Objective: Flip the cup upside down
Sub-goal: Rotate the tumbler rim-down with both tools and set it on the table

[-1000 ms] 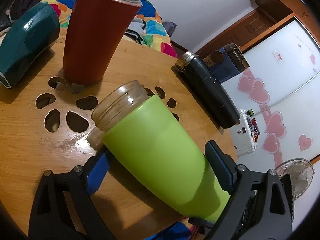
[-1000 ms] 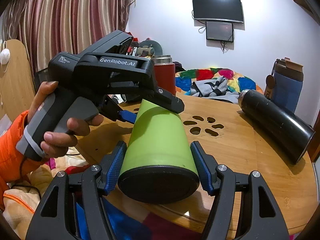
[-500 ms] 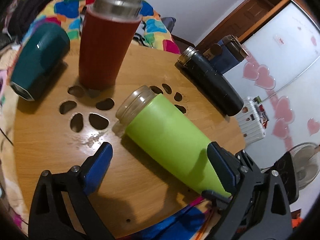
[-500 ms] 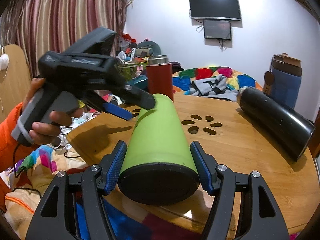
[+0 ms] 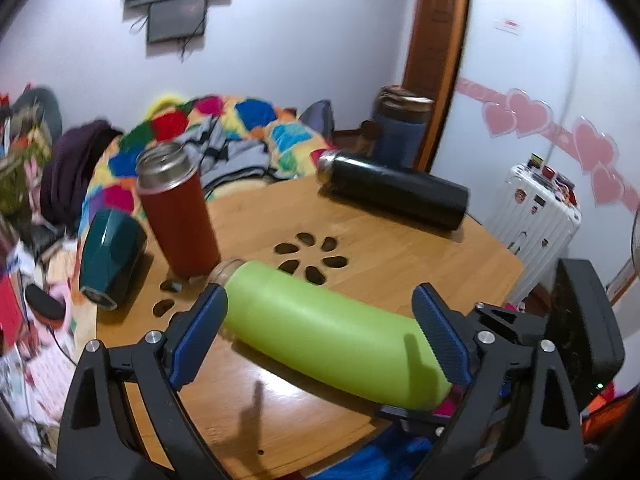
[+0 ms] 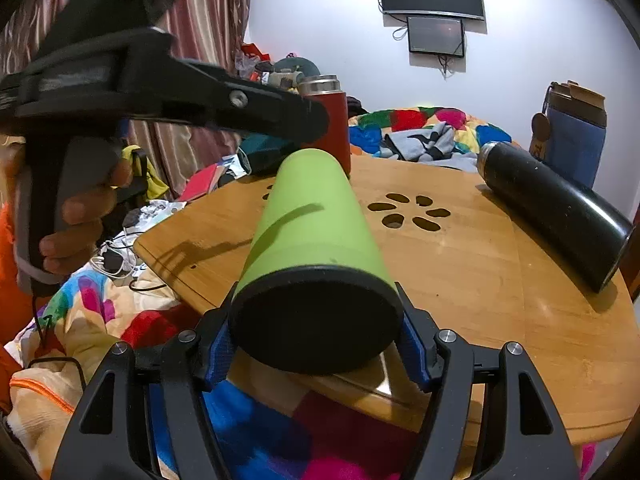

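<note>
Right gripper (image 6: pixel 316 344): clamped on the black base end of the green tumbler, blue pads pressed to both sides.
Left gripper (image 5: pixel 320 336): spread wide and holding nothing; the tumbler lies across the gap between its pads, untouched as far as I can tell.
Green tumbler (image 5: pixel 332 336): on its side on the round wooden table (image 5: pixel 420 256), base hanging past the near edge, clear threaded mouth pointing towards the red flask.
Handling, as a judgement: a stiff insulated body, likely moderately light if empty; the matte green sleeve should grip well, the bare mouth threads less so.
Where to hold: the base grip suits swinging the mouth downwards; a second hold at mid-body would steady the long lever.
Risk: the mouth could clip the red flask (image 5: pixel 176 208) just beside it during the turn.
Neighbours: a teal cup (image 5: pixel 108 256) lying on its side left of the flask, a black bottle (image 5: pixel 396 196) lying well apart on the far side.
</note>
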### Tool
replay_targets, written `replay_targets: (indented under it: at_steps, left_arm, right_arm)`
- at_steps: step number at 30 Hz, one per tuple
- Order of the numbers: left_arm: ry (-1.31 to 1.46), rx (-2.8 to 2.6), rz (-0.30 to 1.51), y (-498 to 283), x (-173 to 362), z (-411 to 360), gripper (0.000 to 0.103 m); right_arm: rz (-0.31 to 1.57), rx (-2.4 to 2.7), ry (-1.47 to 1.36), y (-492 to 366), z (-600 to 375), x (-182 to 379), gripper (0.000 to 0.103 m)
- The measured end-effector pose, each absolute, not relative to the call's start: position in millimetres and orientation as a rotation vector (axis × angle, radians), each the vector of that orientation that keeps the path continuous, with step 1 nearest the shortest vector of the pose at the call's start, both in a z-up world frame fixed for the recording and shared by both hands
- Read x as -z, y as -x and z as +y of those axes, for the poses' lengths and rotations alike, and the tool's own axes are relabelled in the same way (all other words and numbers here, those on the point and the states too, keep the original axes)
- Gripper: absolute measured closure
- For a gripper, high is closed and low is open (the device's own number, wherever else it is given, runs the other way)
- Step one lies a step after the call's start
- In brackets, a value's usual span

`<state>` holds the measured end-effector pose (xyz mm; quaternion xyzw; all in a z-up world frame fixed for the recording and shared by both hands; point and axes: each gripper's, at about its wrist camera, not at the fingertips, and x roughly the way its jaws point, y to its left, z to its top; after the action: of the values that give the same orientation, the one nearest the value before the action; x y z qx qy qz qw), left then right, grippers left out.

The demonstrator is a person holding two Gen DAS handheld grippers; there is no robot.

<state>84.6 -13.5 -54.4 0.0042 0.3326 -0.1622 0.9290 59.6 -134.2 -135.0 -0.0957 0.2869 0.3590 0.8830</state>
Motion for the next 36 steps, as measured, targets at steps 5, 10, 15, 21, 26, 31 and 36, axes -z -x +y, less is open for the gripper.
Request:
replay_targets:
  at_steps: [5,10,15,21,26,31,36]
  left_arm:
    - [-0.029,0.362,0.668,-74.1,51.7,-20.5,0.025]
    - [-0.023,0.375,0.633,-62.3,41.5,-21.7,0.026]
    - [0.004,0.410,0.565,-48.3,21.3,-17.7,0.026]
    - [0.041,0.467,0.496,-37.9,-1.6,-13.0,0.026]
    - [0.073,0.499,0.490,-44.7,-10.0,-6.4,0.037]
    - [0.122,0.519,0.494,-59.8,-17.3,6.2,0.047]
    - [0.172,0.516,0.516,-83.2,-19.4,20.8,0.057]
  right_arm:
    - [0.584,-0.717,0.207,-51.9,-136.0,130.4,0.040]
    - [0.529,-0.694,0.207,-40.9,-140.2,110.9,0.040]
    - [0.441,-0.675,0.225,-32.9,-139.0,79.5,0.040]
    - [0.356,-0.669,0.245,-30.6,-129.1,48.9,0.040]
    - [0.318,-0.670,0.247,-37.6,-118.8,30.7,0.040]
    - [0.305,-0.674,0.240,-52.2,-112.3,20.0,0.040]
    - [0.329,-0.685,0.215,-82.2,-98.7,13.8,0.040]
